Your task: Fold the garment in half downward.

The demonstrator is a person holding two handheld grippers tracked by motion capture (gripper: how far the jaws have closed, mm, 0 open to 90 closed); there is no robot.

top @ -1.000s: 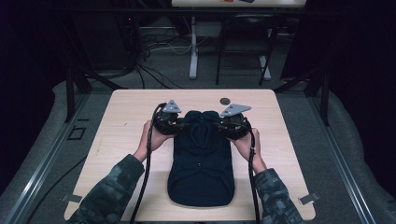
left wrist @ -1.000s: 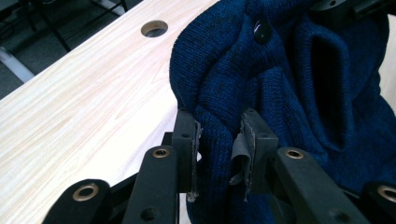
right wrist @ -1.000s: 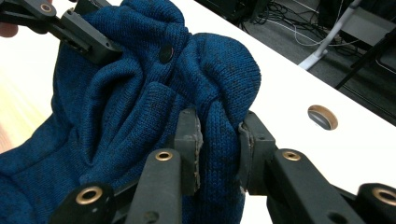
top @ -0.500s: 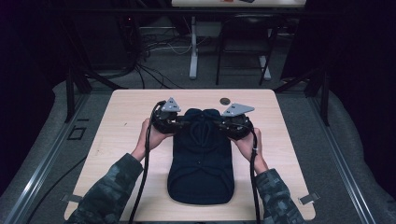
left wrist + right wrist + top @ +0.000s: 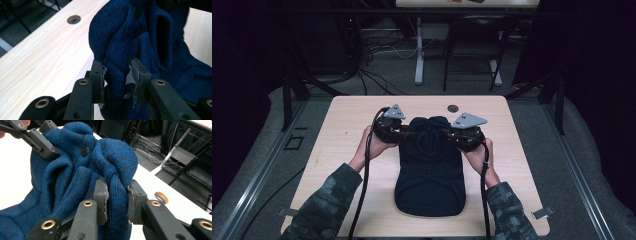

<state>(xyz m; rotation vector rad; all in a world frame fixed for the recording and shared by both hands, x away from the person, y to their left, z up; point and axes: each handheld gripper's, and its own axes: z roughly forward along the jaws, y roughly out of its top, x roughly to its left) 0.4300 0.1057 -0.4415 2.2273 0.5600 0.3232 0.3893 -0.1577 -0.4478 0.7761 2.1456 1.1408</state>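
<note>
Knit ribbing and a small dark button (image 5: 84, 151) on the dark blue knitted sweater (image 5: 430, 172) read clearly in both gripper views; from the high view the garment is just a dark folded shape on the pale wooden table (image 5: 337, 125). A round hole (image 5: 453, 108) lies near the table's far edge, with bare wood open to either side. The left gripper (image 5: 116, 72) is clamped on a fold at the sweater's far left corner, the right gripper (image 5: 117, 192) on the far right corner, the bunched top lifted between them.
</note>
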